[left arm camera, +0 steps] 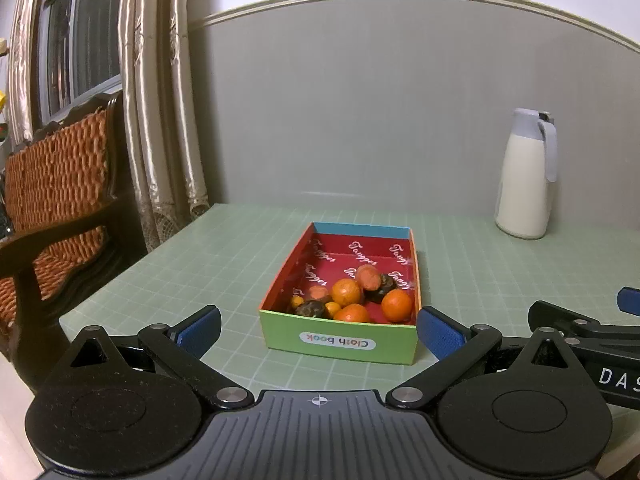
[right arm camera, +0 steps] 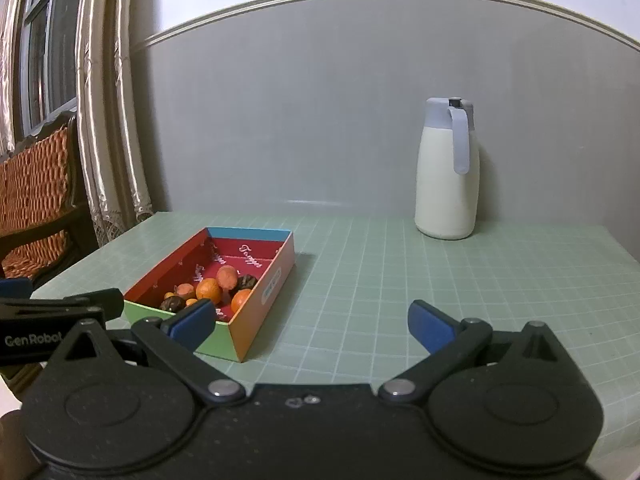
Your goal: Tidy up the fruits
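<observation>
At the frame centre the open box [left arm camera: 340, 332] on the green worktop [left arm camera: 200, 264] holds fruits [left arm camera: 346, 292], while both grippers' jaws are released, grasping nothing.

Both wrist cameras low over the green mat [left arm camera: 200, 264], facing the wall, sharing the fruit box [left arm camera: 340, 340] and jug [right arm camera: 444, 172], left view nearer the box
</observation>
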{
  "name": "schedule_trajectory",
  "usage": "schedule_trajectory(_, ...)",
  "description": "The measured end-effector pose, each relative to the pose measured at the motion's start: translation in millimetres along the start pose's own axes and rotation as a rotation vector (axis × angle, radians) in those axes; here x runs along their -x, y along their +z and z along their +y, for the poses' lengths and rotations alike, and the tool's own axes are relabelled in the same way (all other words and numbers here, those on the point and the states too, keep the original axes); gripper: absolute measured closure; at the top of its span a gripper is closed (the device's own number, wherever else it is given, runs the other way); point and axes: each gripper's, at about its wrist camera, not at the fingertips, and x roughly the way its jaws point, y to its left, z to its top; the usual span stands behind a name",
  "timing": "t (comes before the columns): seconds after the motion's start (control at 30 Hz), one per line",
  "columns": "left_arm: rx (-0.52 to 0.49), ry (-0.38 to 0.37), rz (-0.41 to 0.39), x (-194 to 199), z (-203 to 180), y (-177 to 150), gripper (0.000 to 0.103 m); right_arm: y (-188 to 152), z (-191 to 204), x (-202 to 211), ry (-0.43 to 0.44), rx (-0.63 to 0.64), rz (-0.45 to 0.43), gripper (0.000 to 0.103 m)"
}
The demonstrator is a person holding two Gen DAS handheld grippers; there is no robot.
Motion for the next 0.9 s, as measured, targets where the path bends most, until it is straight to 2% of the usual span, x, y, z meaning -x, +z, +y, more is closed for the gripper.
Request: schedule_trajectory(0.9, -0.003, -0.01, 0.016, -10.4, 0.4, -3.6, 0.0, -0.9, 2.4, -2.7, 0.012, 0.008, -0.002, 0.0)
